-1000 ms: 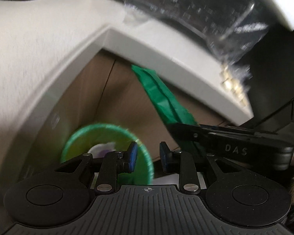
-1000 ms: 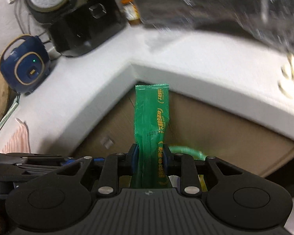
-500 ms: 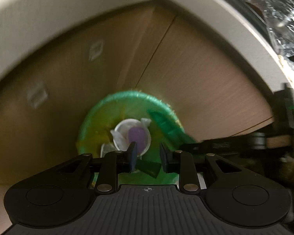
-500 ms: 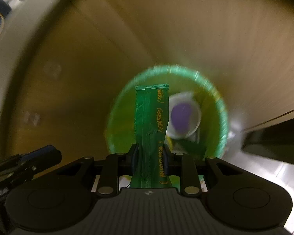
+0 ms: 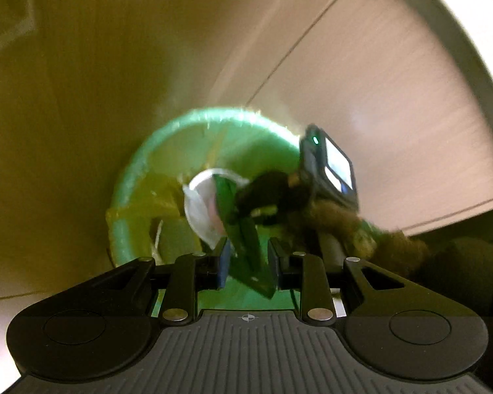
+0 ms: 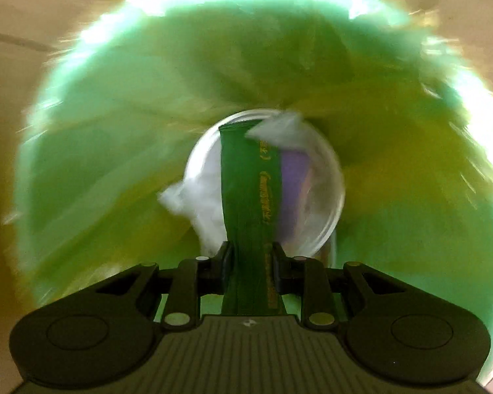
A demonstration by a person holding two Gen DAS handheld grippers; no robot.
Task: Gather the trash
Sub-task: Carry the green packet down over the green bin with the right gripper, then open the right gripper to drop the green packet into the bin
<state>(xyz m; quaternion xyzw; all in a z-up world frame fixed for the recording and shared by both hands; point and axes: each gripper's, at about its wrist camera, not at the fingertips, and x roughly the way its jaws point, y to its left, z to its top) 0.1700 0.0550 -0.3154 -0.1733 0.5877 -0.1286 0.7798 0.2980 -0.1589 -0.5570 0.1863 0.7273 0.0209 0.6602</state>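
Trash is seen in both views: a green wrapper (image 6: 250, 203) with yellow print is clamped between the pads of the right gripper (image 6: 250, 262). Its jaws are closed narrowly on the lower part of the wrapper, and the upper part stands up straight in front of the camera. The wrapper is held over the mouth of a bin (image 6: 82, 164) lined with a green bag, which fills nearly the whole right wrist view. At the bottom of the bin a round white lid (image 6: 325, 197) is seen, with something purple (image 6: 294, 177) on it and crumpled white paper (image 6: 197, 197) beside and over it. Much of this view is blurred.

In the left wrist view the left gripper (image 5: 248, 262) is pointed down toward the same bin (image 5: 131, 197). Its jaws stand about half open, and nothing is pressed by its pads. The wrapper (image 5: 243, 239) is seen through the gap between the fingers, but it is farther away, inside the rim, and is held by the right gripper (image 5: 266, 197), which appears dark and blurred over the right side of the bin. A small device with a lit screen (image 5: 337, 167) and a green light is seen on the right gripper's side. Behind the bin, brown cabinet panels (image 5: 378, 98) are seen.
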